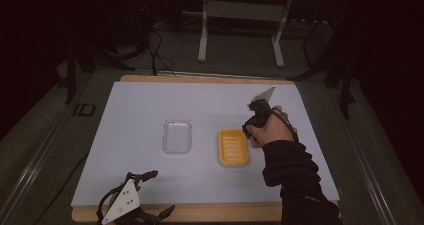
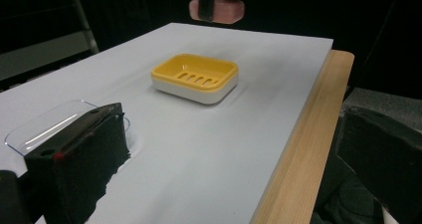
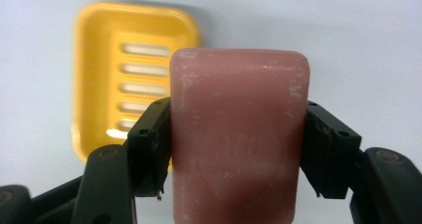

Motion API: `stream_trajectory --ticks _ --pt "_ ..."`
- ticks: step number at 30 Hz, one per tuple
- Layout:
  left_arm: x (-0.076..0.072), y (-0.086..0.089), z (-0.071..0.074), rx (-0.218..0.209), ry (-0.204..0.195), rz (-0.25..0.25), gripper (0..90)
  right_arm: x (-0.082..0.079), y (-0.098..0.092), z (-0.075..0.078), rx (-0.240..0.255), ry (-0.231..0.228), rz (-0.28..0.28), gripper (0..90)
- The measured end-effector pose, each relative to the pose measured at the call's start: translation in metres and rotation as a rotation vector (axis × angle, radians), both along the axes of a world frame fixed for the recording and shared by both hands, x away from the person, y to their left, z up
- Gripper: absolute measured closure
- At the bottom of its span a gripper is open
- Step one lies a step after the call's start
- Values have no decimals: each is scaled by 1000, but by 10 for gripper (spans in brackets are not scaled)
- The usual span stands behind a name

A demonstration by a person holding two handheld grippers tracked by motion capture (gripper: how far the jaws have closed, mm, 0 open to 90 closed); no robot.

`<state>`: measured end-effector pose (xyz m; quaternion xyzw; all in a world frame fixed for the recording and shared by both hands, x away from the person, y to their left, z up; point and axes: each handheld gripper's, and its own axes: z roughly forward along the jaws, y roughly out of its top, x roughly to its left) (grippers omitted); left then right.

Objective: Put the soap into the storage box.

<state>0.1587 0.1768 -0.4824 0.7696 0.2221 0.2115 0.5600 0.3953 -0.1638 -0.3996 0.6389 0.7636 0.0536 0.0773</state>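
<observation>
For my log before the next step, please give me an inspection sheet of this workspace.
Surface: white sheet on a wooden board.
Job's things: yellow soap dish, empty; pink soap bar above it; clear lid lying left of the dish.
Clutter: nothing seen.
Grippers: right tool shut on the soap bar; left tool open at the near edge.
Cables: some on the floor behind.
Surroundings: dark room, grey metal stand.
</observation>
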Motion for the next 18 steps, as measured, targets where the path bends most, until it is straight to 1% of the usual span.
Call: stream_trajectory --ticks 1,4,6,7,10,13,14,16,18 --pt "0 0 0 1 -1 0 3 -1 10 3 14 -7 13 369" --pt "0 0 0 3 -1 -1 3 -3 23 5 27 -7 30 368" --pt "-1 0 0 1 -2 -1 2 -3 29 4 25 -10 36 368" --pt "-1 0 0 0 -2 -2 2 -3 33 3 25 -8 45 368" --pt "-1 0 1 -4 -2 -3 3 -4 39 -2 58 -5 49 368" --pt "-1 0 1 -2 -1 -2 3 -5 44 -9 58 -3 53 368" --pt "-1 0 1 -2 -2 -3 3 -5 45 -11 65 -2 51 368" --pt "-1 0 1 -3 -2 -5 2 -5 48 -18 68 -15 60 368" --pt "-1 0 1 -3 -2 -8 2 -4 49 -23 74 -13 53 368"
